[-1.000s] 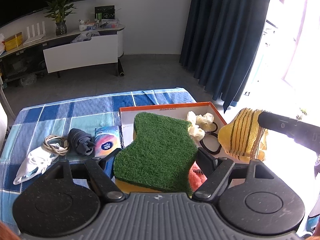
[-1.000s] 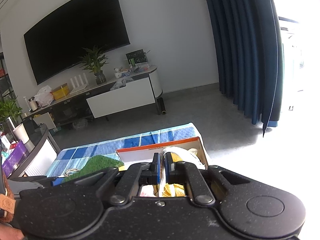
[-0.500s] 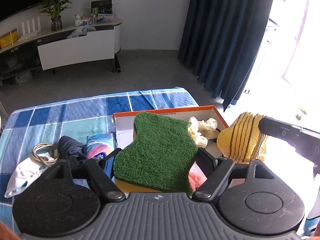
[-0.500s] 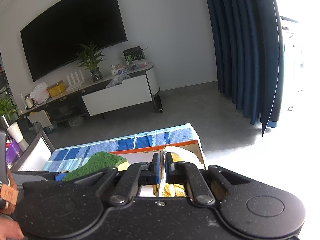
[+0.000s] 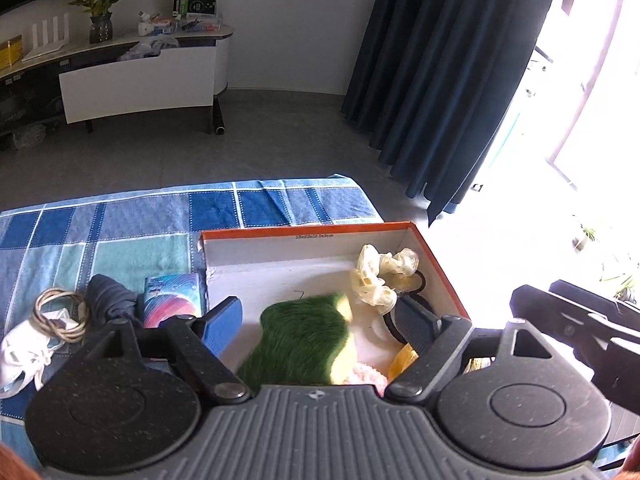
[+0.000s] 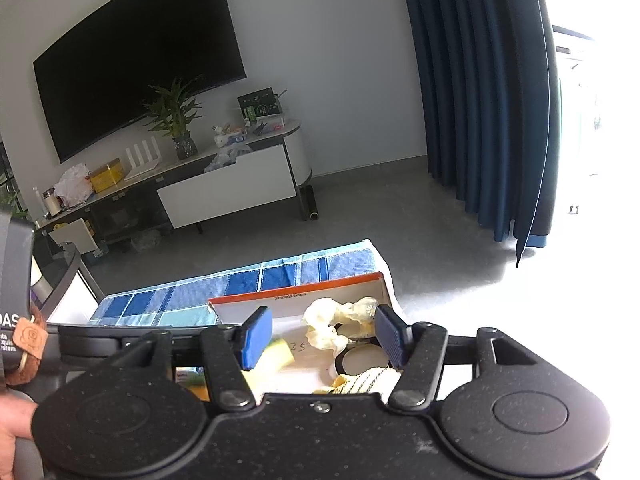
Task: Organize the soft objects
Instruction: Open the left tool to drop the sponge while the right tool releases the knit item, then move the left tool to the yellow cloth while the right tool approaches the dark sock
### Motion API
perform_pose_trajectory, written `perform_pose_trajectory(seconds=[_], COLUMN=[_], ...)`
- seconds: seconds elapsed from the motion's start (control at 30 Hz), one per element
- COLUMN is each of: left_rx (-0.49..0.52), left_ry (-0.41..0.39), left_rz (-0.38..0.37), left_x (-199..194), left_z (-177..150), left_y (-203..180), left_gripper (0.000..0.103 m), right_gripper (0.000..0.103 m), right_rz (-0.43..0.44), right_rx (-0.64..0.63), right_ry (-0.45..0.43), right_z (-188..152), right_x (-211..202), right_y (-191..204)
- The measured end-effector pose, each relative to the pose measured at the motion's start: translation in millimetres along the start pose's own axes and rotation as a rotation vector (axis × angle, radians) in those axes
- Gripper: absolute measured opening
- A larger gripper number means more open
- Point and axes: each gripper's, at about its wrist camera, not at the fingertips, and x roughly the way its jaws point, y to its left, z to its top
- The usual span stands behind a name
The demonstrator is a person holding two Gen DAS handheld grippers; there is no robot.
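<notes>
Left wrist view, left tongs opening, green sponge loose between pads, blurred, over orange box; right tongs opening, striped yellow cloth below, ungripped.

I see the box on the cloth, at its right end. In the box, the sponge lies toward the near left, the scrunchie at the far right, with a hairband beside it. Left of the box on the cloth sit a packet, then a sock, then a cord on a mask.
</notes>
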Motion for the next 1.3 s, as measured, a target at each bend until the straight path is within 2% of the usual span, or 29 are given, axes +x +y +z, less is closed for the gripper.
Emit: perform_pose_trajectory(seconds=[0.27,0.63,0.93,0.97,1.3], left_rx=[-0.022,-0.128,-0.2,-0.218,-0.32], left_ry=[-0.014,-0.032,-0.037,-0.042,-0.06], left_rz=[0.056,0.196,0.3,0.309,0.4], left_x=[-24.1,-63.0,-94.5,-99.0,-135.1], left_z=[-5.9,-29.2,-55.7,-58.3,-81.7], left_y=[14.0,70.7,114.2,120.5,171.7], left_gripper=[0.092,0.093,0.095,0.098,0.098], right_gripper=[0.069,0.069,0.069,0.069,0.07], right_rz=[0.031,0.133,0.323,0.339,0.476], right_rx=[-0.021,-0.069,-0.139,-0.143,-0.167], right_ry=[-0.004,0.036,0.176,0.192,0.328], right_z=[-3.8,-18.6,-53.8,-57.1,-76.9], right_x=[-9.0,-8.4,27.5,32.9,99.6], right_y=[13.1,46.4,105.1,111.5,171.8])
